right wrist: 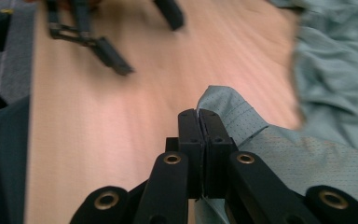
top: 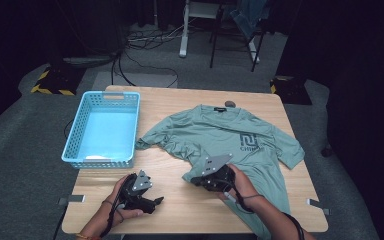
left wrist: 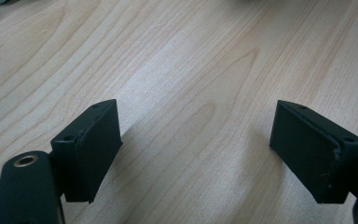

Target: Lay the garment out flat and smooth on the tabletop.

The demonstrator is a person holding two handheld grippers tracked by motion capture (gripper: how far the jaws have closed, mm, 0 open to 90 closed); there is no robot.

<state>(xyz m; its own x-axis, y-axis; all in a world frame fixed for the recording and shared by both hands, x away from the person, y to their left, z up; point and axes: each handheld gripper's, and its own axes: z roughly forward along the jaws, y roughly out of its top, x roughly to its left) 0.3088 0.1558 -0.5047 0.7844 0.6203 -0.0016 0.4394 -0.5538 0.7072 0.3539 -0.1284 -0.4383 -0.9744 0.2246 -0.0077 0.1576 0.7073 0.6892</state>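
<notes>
A sage-green T-shirt (top: 220, 135) with a dark chest print lies spread across the right half of the wooden table (top: 175, 212), collar toward the far edge. My right gripper (top: 190, 178) sits over its lower left corner, which is pulled up toward the middle. In the right gripper view, the right gripper (right wrist: 199, 113) is shut on a fold of the T-shirt (right wrist: 307, 158). My left gripper (top: 152, 202) rests on bare wood near the front edge. In its own view, the left gripper (left wrist: 196, 112) is open over plain tabletop, nothing between its jaws.
A light blue perforated basket (top: 105, 95) stands at the table's left side. A small dark object (top: 230, 104) lies by the far edge behind the collar. Metal brackets (top: 72, 199) stick out at the front corners. Cables and chair legs cover the floor beyond.
</notes>
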